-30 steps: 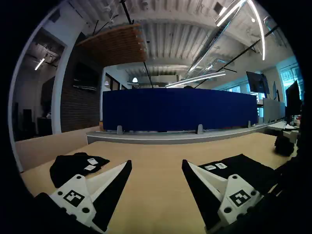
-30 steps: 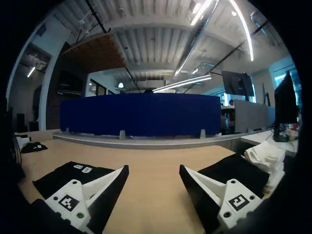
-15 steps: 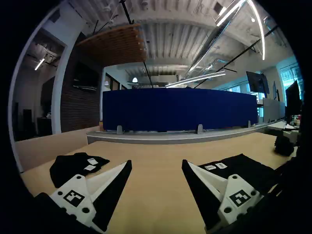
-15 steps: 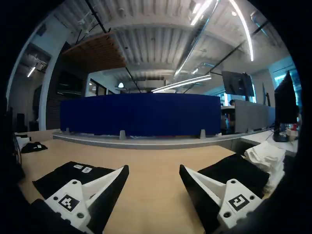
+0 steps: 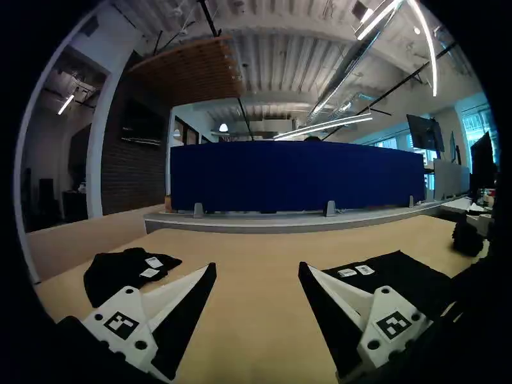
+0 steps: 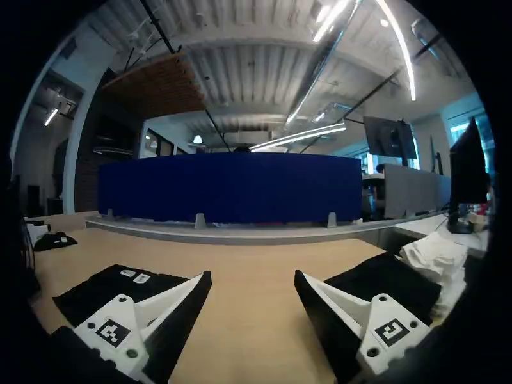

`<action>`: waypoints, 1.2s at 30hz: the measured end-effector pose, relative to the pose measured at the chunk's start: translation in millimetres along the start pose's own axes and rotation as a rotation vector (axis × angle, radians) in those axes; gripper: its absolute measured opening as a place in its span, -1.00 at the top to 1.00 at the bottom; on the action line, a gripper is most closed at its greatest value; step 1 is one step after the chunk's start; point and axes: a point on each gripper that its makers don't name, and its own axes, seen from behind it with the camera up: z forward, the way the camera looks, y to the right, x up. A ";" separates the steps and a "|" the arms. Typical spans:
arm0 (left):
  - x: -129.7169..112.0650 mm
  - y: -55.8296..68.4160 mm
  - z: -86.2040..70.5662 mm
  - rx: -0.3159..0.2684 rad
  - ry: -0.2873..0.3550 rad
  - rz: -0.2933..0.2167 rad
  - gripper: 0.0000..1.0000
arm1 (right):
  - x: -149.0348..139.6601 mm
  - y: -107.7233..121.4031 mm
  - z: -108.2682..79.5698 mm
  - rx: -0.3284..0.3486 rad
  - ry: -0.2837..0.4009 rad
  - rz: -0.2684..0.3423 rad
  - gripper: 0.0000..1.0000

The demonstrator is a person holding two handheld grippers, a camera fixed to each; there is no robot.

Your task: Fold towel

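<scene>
**Left gripper view.** Shows left gripper (image 5: 256,266) spread wide, held low over bench (image 5: 256,246), with bare wood between the fingers. Places crumpled towel (image 5: 125,272), black with white tags, near the bench's left edge, just beyond one finger. Places flat towel (image 5: 400,275), also black and tagged, toward the right edge, partly hidden behind the other finger. Closes the bench's far edge with blue divider (image 5: 294,176).

**Right gripper view.** Shows right gripper (image 6: 252,274) likewise spread wide over bare bench, pinching nothing. Sets flat towel partly behind one finger, toward the left edge. Sets third towel (image 6: 390,281), black, behind the other finger, just beside white stack (image 6: 441,259) at the right edge. Leaves crumpled towel well apart, far off at the left edge. Backs the scene with the divider along the far edge.
</scene>
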 end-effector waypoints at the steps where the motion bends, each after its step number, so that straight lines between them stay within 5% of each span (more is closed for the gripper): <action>1: 3.2 0.7 -0.6 -0.001 0.000 0.001 -0.91 | 2.3 -0.6 -0.8 -0.001 -0.002 -0.006 -1.00; 15: 88.0 1.4 -13.4 -0.017 0.000 -0.020 -0.91 | 88.5 -4.0 -18.1 0.006 0.008 0.049 -1.00; 26: 158.3 6.8 -16.2 -0.015 -0.010 -0.015 -0.91 | 148.1 -2.0 -19.9 0.001 -0.005 0.020 -1.00; 36: 172.3 31.3 -20.1 -0.097 -0.081 0.016 -0.91 | 157.9 -21.5 -21.3 0.103 -0.089 -0.008 -1.00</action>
